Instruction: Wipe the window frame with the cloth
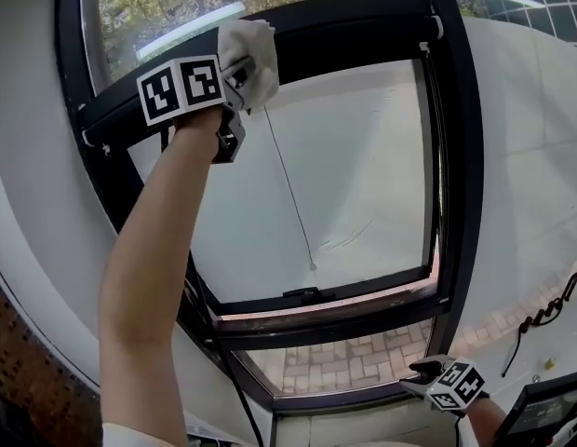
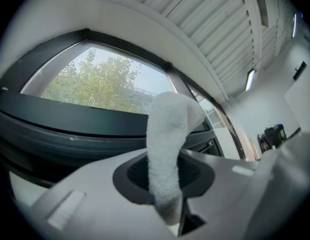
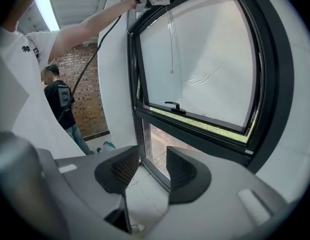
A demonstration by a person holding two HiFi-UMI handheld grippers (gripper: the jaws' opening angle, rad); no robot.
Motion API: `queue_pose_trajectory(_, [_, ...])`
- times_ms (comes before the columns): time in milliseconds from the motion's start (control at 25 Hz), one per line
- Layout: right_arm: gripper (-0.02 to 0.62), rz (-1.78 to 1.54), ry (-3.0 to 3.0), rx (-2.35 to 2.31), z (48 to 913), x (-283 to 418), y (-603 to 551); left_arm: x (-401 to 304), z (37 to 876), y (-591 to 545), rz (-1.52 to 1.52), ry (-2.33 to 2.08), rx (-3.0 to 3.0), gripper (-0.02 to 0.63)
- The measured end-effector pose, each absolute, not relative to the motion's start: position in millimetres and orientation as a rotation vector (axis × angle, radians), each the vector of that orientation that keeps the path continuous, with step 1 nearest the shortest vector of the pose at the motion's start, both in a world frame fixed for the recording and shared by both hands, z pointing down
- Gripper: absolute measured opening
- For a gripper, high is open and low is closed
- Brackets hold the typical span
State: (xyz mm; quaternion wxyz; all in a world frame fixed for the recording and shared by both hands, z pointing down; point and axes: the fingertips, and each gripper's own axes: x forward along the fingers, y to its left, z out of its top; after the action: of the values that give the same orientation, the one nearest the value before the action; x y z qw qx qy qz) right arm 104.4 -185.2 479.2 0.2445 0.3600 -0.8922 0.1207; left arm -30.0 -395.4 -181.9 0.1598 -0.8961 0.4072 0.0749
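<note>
My left claw (image 1: 238,80) is clamped on the white cloth (image 1: 251,52), which lies against the top bar of the black window frame (image 1: 354,26) (my right claw (image 3: 147,170) hangs low, jaws apart, empty).

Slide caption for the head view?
Raised left gripper holds a white fluffy cloth at the upper bar of the black window frame; right gripper open, low.

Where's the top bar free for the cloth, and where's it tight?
Free: top bar from the cloth rightward to the right upright. Tight: under the left gripper, where the pull cord hangs.
</note>
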Motion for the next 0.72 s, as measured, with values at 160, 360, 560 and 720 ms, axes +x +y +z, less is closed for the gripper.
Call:
queue_pose_trajectory(160, [0.169,0.317,-2.454,0.954,475,73,-185,-86,-188,-396,0.202,1.237,-2.524,0.097])
queue_pose_trajectory(360, [0.169,0.326,-2.448,0.962,477,46,-177,-152,-190,-403,0.191,1.316,-2.501,0.097])
queue_pose_trajectory(560, [0.169,0.354,-2.438,0.987,478,21,-169,-215,-190,-413,0.119,1.392,-2.446,0.097])
queue_pose_trajectory(720, [0.169,0.379,-2.431,1.006,483,1,-164,-260,-192,-420,0.079,1.437,-2.398,0.098])
